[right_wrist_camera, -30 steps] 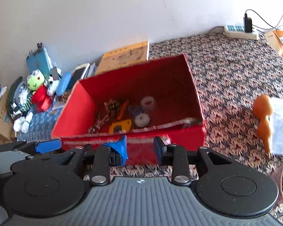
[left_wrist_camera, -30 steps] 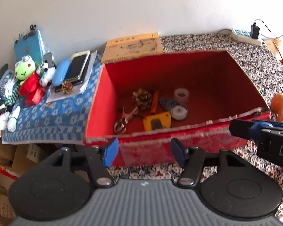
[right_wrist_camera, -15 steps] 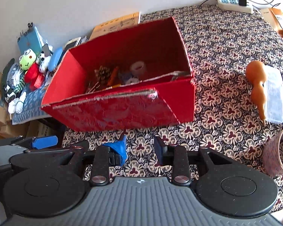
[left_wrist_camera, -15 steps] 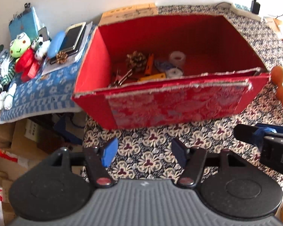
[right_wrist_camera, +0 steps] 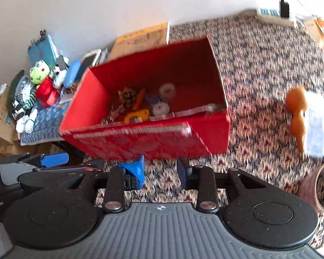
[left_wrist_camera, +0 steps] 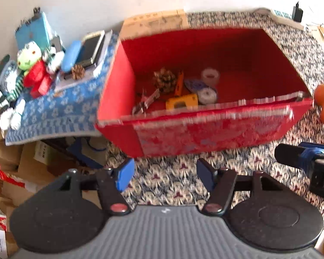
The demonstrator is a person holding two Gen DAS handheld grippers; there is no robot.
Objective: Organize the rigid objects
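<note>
Blue-padded left gripper [left_wrist_camera: 165, 173] gapes wide, nothing between pads, hovering over patterned cloth [left_wrist_camera: 175, 185], tilted down toward red box [left_wrist_camera: 205, 127]. Right gripper [right_wrist_camera: 162, 171] narrower gap, also empty, w/ same downward tilt, just beside the left one. Box holds pinecone [left_wrist_camera: 164, 79], yellow tape measure [left_wrist_camera: 182, 101], tape rolls [left_wrist_camera: 209, 75]. Orange gourd [right_wrist_camera: 297, 112] lies right of box, apart.

Open red box [left_wrist_camera: 205, 127] stands on the patterned bench [left_wrist_camera: 172, 185]. Inside lie a pine cone [left_wrist_camera: 164, 79], yellow tape measure [left_wrist_camera: 182, 101], metal pliers [left_wrist_camera: 145, 101], two tape rolls. Orange gourd [right_wrist_camera: 298, 112] lies right of it, apart.
</note>
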